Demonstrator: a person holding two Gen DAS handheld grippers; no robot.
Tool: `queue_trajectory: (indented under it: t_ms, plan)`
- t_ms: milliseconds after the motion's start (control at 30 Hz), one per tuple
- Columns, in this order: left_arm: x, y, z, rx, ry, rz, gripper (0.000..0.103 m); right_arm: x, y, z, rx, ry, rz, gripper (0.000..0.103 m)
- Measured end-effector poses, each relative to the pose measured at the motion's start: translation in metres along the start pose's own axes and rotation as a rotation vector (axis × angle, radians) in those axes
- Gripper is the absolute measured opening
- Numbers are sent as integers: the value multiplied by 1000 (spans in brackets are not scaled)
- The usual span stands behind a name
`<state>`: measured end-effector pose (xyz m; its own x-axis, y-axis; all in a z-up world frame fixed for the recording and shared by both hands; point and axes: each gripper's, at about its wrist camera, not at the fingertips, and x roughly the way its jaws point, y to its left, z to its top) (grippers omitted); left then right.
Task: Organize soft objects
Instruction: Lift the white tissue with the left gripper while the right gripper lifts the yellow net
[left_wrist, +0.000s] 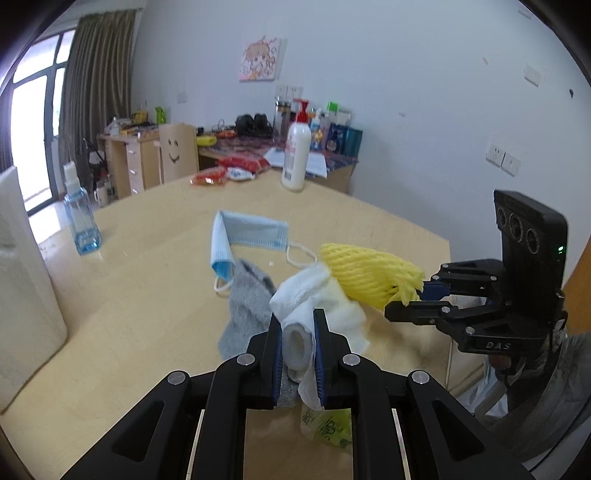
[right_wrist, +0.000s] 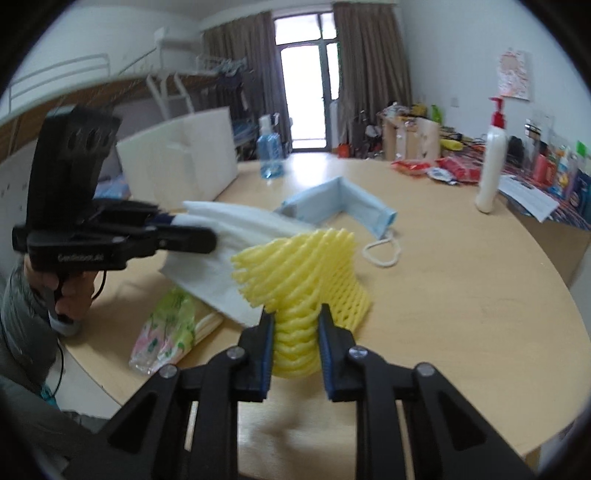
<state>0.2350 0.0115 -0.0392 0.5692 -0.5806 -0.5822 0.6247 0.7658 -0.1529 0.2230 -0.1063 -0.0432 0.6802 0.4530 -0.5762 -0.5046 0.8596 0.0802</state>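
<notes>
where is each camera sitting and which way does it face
Left wrist: on the left hand-held gripper, shut on a white cloth, facing the picture wall; the right hand-held gripper shows at right.
Right wrist: on the right hand-held gripper, shut on yellow foam netting, facing the balcony door; the left one and a hand show.
Shared: table, blue mask, lotion bottle.

Two close wrist views, shared wooden table (left_wrist: 369, 221)

Soft stuff on table: 1 blue face mask (left_wrist: 251, 232), 1 grey sock (left_wrist: 245, 306), 1 white cloth (left_wrist: 317, 295), 1 yellow foam net (right_wrist: 306, 266). Also 2 bottles: blue (left_wrist: 82, 218), white pump (left_wrist: 296, 155).
</notes>
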Motion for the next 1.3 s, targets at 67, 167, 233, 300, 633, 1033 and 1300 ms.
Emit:
queue_trajectory:
  t_ms: [67,167,233,300,633,1033,1300]
  plan:
    - [-8,-2,4,-2,-29,10,15,-5,-4,2,18,-24,-17,25]
    - [-19,-3,9,-23,-70,24,15,-9,-8,5,43,-52,-4,25]
    - [-23,-5,11,-32,-85,31,11,-12,-8,7,49,-71,0,25]
    - [-27,-8,12,-45,-99,50,10,-11,-10,10,59,-91,7,25]
    - [-20,-51,2,34,-99,98,12,-21,-15,9,78,-121,16,25]
    - [7,-51,-9,-15,2,78,39,-24,-17,3,78,-125,30,25]
    - [36,-62,-16,24,114,93,10,-25,-22,-1,91,-129,28,25]
